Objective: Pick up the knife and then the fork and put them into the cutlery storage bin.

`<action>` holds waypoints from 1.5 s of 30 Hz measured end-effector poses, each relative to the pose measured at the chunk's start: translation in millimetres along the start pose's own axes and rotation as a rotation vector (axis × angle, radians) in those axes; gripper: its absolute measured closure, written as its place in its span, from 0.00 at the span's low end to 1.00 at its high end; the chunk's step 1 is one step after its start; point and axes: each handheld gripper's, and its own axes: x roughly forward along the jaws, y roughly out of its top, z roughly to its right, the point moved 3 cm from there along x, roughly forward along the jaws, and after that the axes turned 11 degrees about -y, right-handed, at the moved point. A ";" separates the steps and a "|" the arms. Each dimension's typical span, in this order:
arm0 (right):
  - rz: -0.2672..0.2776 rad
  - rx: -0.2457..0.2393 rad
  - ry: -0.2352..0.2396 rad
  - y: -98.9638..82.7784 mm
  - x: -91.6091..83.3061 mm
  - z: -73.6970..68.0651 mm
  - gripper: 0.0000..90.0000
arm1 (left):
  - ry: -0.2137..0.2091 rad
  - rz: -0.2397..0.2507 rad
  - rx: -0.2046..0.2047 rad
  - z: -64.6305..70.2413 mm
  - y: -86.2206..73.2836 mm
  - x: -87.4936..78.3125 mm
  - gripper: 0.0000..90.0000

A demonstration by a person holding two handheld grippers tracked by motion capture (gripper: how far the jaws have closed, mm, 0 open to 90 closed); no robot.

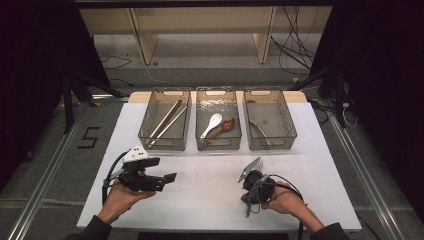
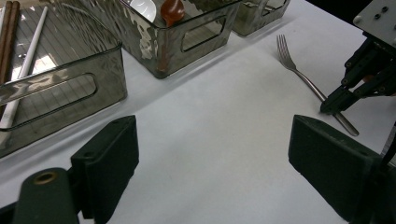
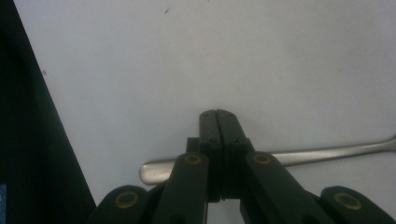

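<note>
On the white table (image 1: 200,200), near-right of the trays, right gripper (image 3: 218,114) is fully closed over the fork (image 2: 310,84) handle; whether it pinches metal cannot be told. Left gripper (image 2: 212,154) gapes wide, empty. Risk: thin flat handle slips out when lifted.

Worktop (image 1: 210,195): plain white, unpatterned, with a light wood strip along its far edge. Three bins at the far edge: translucent smoky grey, each with a fine ribbed line pattern on the floor. Left bin (image 1: 165,96): one dark brown pair of chopsticks (image 1: 167,117) and one white pair (image 1: 172,125). Middle bin (image 1: 218,95): one white spoon (image 1: 212,123), one glossy reddish-brown spoon (image 1: 225,126). Right bin (image 1: 290,125): silver utensil (image 1: 258,127). Fork (image 2: 306,81) near the right front corner: bright silver. Left gripper (image 1: 172,177): matt black with a pale grey top plate. Right gripper (image 3: 217,122): matt black, brass-coloured pivot rings.
</note>
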 end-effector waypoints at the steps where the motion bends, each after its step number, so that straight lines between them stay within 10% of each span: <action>1: -0.006 0.007 -0.002 -1.0 -1.1 -0.4 1.00 | 0.000 -0.005 0.002 -0.1 0.0 -0.3 0.17; 37: -0.188 0.157 -0.191 -71.3 -29.5 57.4 1.00 | -0.004 0.000 0.001 0.7 0.5 0.2 0.17; 45: -0.131 0.181 -0.182 -65.3 -38.4 61.5 0.92 | -0.005 0.007 -0.003 0.8 0.8 0.2 0.17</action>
